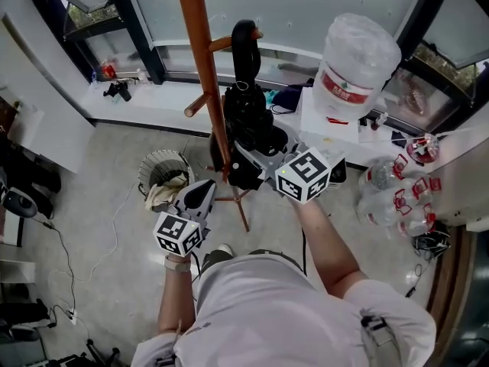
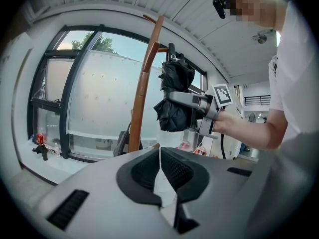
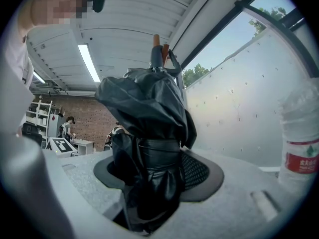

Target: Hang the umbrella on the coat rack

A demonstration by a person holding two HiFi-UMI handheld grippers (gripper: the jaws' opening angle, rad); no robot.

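**Q:** Where is the umbrella found?

**A:** The folded black umbrella (image 1: 246, 121) is held upright just beside the wooden pole of the coat rack (image 1: 200, 44). Its long axis runs up and down, and its curved handle (image 1: 244, 38) is uppermost.

**Q:** By what is it held?

**A:** It is gripped by the right tool (image 3: 149, 176), whose jaws are parted fairly wide and pressed on the bundled canopy at its strap. The left tool (image 2: 160, 169) is kept lower and off to the side. Its jaws are closed together, and nothing is held between them.

**Q:** On what relation is the coming move judged to turn?

**A:** The handle is seen next to an upper peg (image 1: 223, 43), which lies toward the pole from it. Whether the two touch cannot be told. The hook would likely have to be carried over that peg and lowered. The right hand is plainly the nearer one.

**Q:** Can any writing be read?

**A:** A red label is carried by the large water jug (image 1: 357, 56) beside the rack, but its white print cannot be read. Black-and-white square markers are shown on both tools' cubes. Small red-labelled bottles (image 1: 393, 197) are seen further right, and their labels cannot be read either.
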